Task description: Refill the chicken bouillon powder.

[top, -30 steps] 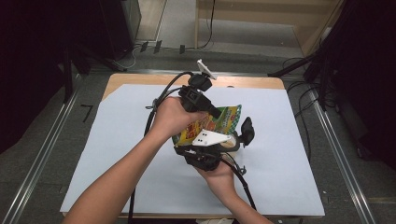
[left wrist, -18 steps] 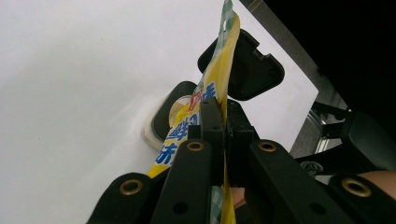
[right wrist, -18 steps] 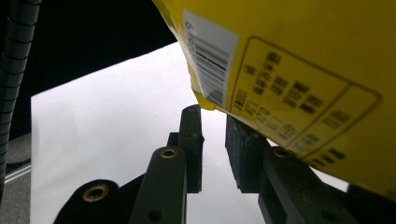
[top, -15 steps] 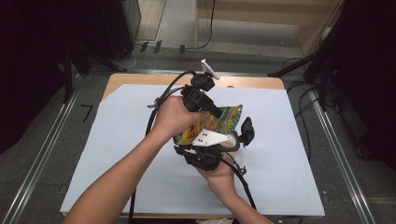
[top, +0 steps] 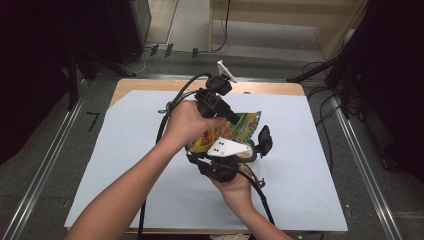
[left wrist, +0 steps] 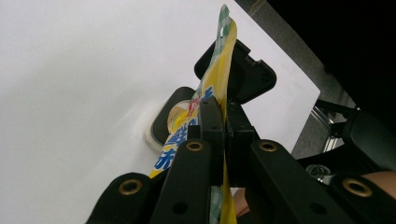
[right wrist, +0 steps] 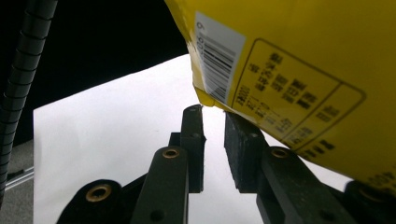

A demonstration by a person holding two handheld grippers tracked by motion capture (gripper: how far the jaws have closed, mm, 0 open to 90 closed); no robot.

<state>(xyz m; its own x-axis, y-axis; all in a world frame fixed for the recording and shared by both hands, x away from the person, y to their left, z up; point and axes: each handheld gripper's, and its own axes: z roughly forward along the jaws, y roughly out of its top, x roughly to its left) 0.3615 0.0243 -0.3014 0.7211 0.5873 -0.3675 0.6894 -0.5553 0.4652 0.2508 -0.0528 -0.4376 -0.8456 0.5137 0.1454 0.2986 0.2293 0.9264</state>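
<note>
A yellow and green snack bag (top: pixel 246 124) is held up over the middle of the white sheet. My left gripper (top: pixel 234 120) comes at it from the upper left and is shut on its edge. In the left gripper view the two jaws (left wrist: pixel 223 109) pinch the thin yellow film (left wrist: pixel 227 44) between them. My right gripper (top: pixel 256 147) sits below the bag, with its grey plate on top. In the right gripper view its jaws (right wrist: pixel 210 114) stand a little apart with the sheet showing between them. The bag's barcode corner (right wrist: pixel 219 60) hangs just over their tips.
A white sheet (top: pixel 125 165) covers most of the wooden table (top: pixel 150 86). Metal rails (top: pixel 45 170) run along both sides. Cables lie on the floor behind the table, and each gripper trails a black cable across the sheet.
</note>
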